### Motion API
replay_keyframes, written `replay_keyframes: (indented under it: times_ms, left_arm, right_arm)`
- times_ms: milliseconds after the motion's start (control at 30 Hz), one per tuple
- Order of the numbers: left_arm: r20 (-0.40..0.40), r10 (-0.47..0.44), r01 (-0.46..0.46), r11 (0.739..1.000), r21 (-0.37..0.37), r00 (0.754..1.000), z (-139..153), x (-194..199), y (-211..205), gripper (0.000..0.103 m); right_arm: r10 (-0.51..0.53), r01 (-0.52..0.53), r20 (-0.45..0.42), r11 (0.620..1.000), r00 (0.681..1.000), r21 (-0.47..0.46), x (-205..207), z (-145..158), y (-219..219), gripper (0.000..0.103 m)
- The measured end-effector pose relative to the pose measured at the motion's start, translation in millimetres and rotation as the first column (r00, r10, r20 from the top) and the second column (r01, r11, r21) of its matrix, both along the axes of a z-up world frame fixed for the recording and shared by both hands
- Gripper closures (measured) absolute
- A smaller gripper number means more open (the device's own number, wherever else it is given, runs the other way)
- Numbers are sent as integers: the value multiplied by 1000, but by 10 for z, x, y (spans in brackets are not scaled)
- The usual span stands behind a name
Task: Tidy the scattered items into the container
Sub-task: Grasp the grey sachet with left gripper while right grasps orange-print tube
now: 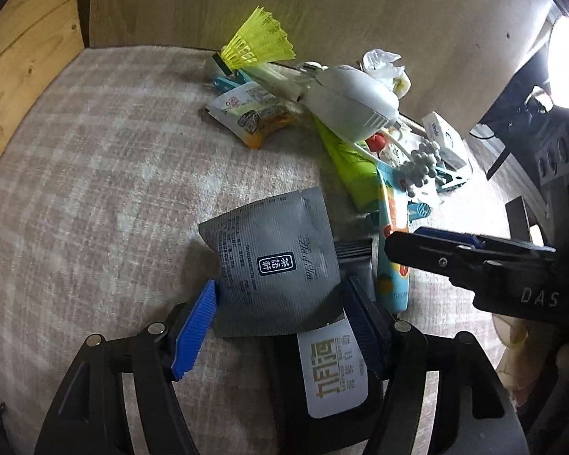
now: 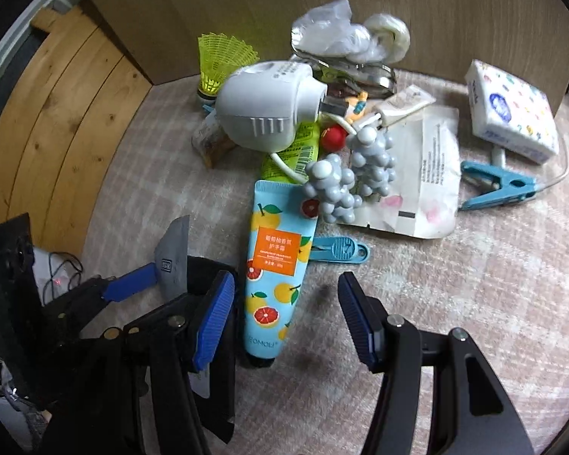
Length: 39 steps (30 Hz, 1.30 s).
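The left gripper (image 1: 280,326) is pointing steeply down at the rug (image 1: 95,189), its blue pads (image 1: 195,330) spread wide on either side of a grey tea sachet (image 1: 273,265). The left pad is sitting right at the sachet's edge, though whether it is touching cannot be told; the right pad is standing just off the other edge, over a black-and-white pouch (image 1: 334,371) that the sachet is partly overlapping. Nothing is being squeezed — the jaws are standing open.

The right gripper (image 2: 288,322) is also gaping open and holding nothing, hanging over the lower end of a blue fruit-print tube (image 2: 273,265), which is lying between its pads and nearer the left one.

Beyond the tube the rest of the clutter is lying in a heap against a brown board: a white plastic device (image 2: 265,113), a yellow shuttlecock (image 2: 220,60), a green tube (image 2: 296,148), a grey bead cluster (image 2: 352,174), a red ball (image 2: 332,136) and a flat white packet (image 2: 421,182). A blue peg (image 2: 497,187) and a tissue pack (image 2: 512,110) are lying apart to the right.

No container is showing in either view — every item is sitting on the rug.
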<state>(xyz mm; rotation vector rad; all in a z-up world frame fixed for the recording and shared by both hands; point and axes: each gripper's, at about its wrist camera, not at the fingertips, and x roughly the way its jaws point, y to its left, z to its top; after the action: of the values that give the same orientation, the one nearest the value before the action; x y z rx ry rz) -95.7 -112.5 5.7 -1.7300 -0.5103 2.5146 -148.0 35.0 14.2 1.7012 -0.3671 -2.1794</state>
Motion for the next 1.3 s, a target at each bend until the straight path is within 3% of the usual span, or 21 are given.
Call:
replay_keyframes:
  times_ms: [233, 367, 533, 700, 933, 1000, 1067, 1133, 1200, 1300]
  left_arm:
    - [3, 15, -15, 999, 45, 1000, 27, -75, -36, 35]
    - [12, 4, -4, 999, 40, 1000, -19, -157, -18, 36]
    - [0, -21, 21, 1000, 9, 1000, -58, -189, 10, 54]
    - [-4, -14, 14, 1000, 22, 1000, -52, -178, -50, 68]
    - [-31, -5, 5, 1000, -7, 1000, 69, -113, -86, 72]
    - [-42, -3, 2, 1000, -24, 999, 122, -104, -76, 73]
    - [-55, -8, 7, 1000, -31, 998, 183, -95, -70, 73]
    - [-68, -24, 20, 998, -55, 997, 221, -81, -55, 74]
    - [-64, -31, 27, 997, -67, 997, 216, -59, -46, 94]
    - [-67, -30, 26, 997, -67, 997, 237, -18, -76, 95]
  right_arm:
    - [-15, 17, 33, 998, 999, -63, -28, -46, 0, 47]
    - [-22, 23, 23, 999, 999, -43, -62, -59, -16, 51]
    - [26, -25, 33, 999, 999, -39, -38, -111, -63, 71]
    - [22, -22, 21, 999, 1000, -35, -17, -108, -62, 72]
    - [28, -27, 9, 999, 1000, -35, 79, -50, -23, 75]
    - [26, -26, 5, 999, 1000, -45, 119, -29, 16, 87]
    - [20, -19, 2, 998, 1000, -63, 142, 16, 36, 89]
    - [26, -26, -8, 999, 1000, -21, 155, 43, 38, 90]
    - [31, -31, -13, 999, 999, -6, 152, 27, 39, 90]
    - [29, -30, -21, 999, 999, -30, 206, 36, 87, 90]
